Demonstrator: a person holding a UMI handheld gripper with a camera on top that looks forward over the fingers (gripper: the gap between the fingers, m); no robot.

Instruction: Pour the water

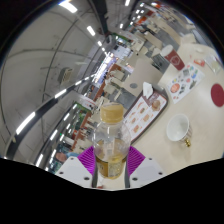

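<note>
- The gripper [112, 165] is clamped on a clear plastic bottle [111, 140]: both purple pads [88, 160] press against its lower body, one on each side, with no gap showing.
- The bottle stands roughly upright between the fingers, its neck and cap end pointing away from the camera; a yellowish tint shows in its lower part, and I cannot tell how full it is or whether a cap is on.
- The view is strongly tilted, so the whole gripper appears to be rolled over to one side, and the table [190, 105] slants up beyond the bottle.
- A white cup [179, 128] sits on the table well apart from the bottle, near the table's edge; it looks like the likely place for the water.
- To pour well, I would bring the bottle's mouth over the cup's rim first, then roll the wrist slowly so the stream starts thin and stays inside the cup.
- A firm squeeze matters: thin plastic can buckle or slip as the weight shifts.
- The table top is pale and carries printed cards or menus [150, 108] and a red round item [219, 94] toward its far side.
- The room is large, with long ceiling strip lights [70, 7] and what seems to be shop or canteen clutter far behind.
</note>
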